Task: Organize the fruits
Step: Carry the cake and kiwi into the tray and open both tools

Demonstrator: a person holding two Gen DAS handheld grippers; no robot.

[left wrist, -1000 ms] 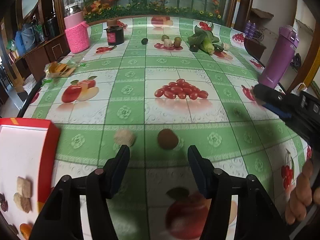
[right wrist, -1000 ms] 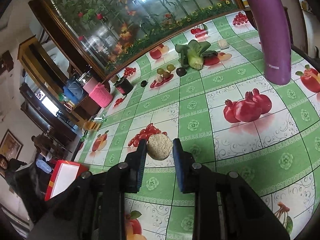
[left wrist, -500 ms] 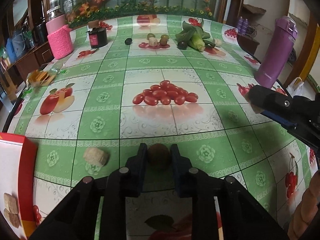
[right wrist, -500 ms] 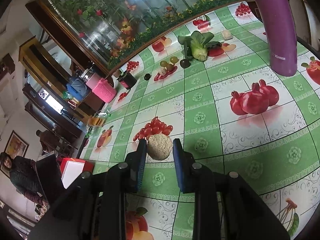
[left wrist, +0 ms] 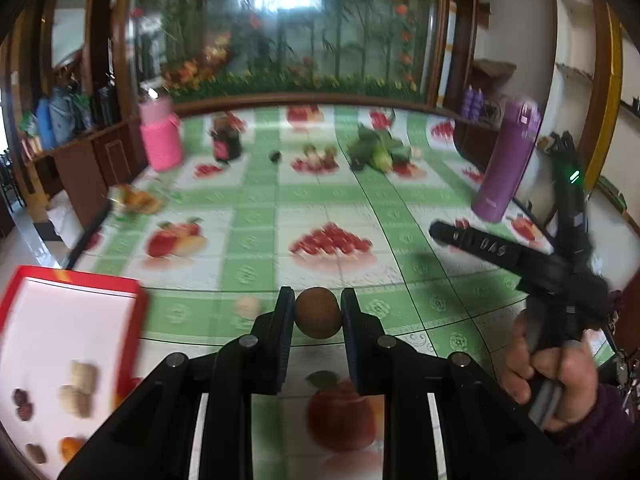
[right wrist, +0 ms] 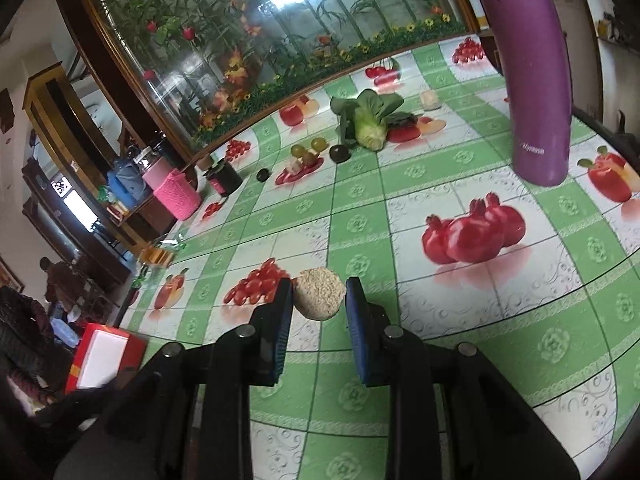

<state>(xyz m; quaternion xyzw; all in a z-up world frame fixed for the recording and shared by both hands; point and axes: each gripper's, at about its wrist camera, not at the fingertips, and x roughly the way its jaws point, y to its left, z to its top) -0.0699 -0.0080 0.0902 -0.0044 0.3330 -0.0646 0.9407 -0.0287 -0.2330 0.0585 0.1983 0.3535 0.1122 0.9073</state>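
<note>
My left gripper [left wrist: 318,312] is shut on a round brown fruit [left wrist: 319,312] and holds it above the green fruit-print tablecloth. My right gripper [right wrist: 320,298] is shut on a pale grainy beige piece [right wrist: 320,299], lifted over the table; it also shows at the right of the left wrist view [left wrist: 440,234]. A red box with a white inside [left wrist: 64,344] sits at the lower left and holds several small pieces. A beige piece [left wrist: 247,307] lies on the cloth just left of my left fingers.
A purple bottle [right wrist: 528,72] stands at the right. A leafy vegetable [right wrist: 370,120], small fruits [right wrist: 308,150], a dark jar [right wrist: 224,178] and a pink knit-covered container [right wrist: 178,200] stand toward the far edge. The red box also shows at lower left in the right wrist view [right wrist: 104,356].
My left gripper closed on the brown fruit and lifted it off the cloth, swinging the view up. My right gripper still holds the beige piece and shifted slightly.
</note>
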